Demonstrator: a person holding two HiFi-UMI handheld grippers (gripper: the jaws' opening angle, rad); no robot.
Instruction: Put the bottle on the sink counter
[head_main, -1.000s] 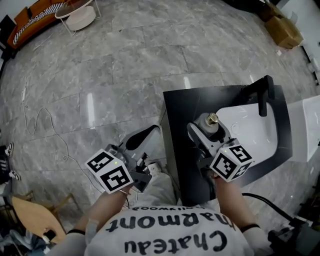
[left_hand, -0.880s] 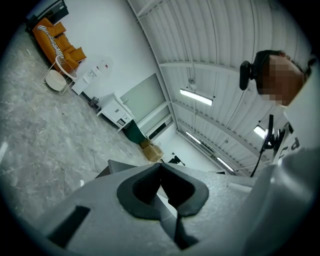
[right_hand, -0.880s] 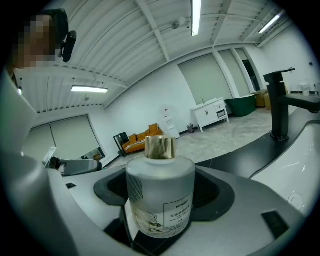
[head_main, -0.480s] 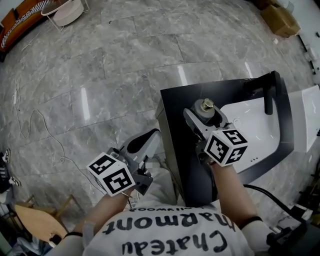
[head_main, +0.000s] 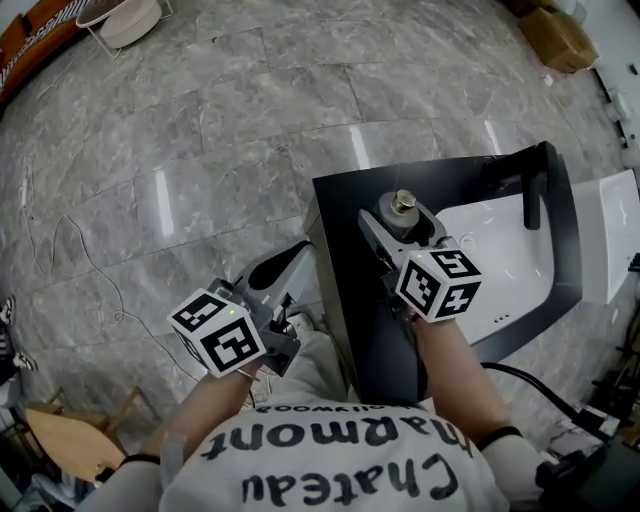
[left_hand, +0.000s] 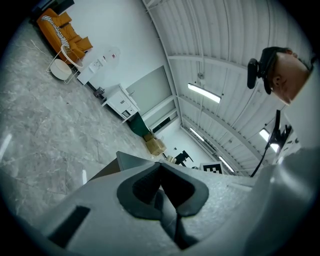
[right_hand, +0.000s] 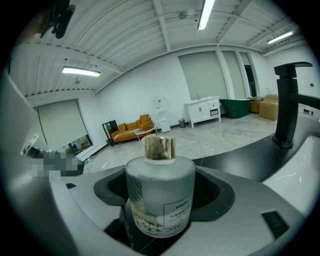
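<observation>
Over black table (head_main: 345, 215) beside sink (head_main: 500, 255), my right gripper (head_main: 398, 222) jaws clamp bottle (right_hand: 160, 192) upright; contact with table unclear, release pending. Left gripper (left_hand: 161, 186) jaws together, empty.

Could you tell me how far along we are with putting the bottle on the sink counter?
Done: the frosted, gold-capped bottle is clamped in the right gripper. In hand: it is upright over the black sink counter, left of the white basin; whether it touches cannot be told. Left: set it down and release. The left gripper is shut and empty.
</observation>
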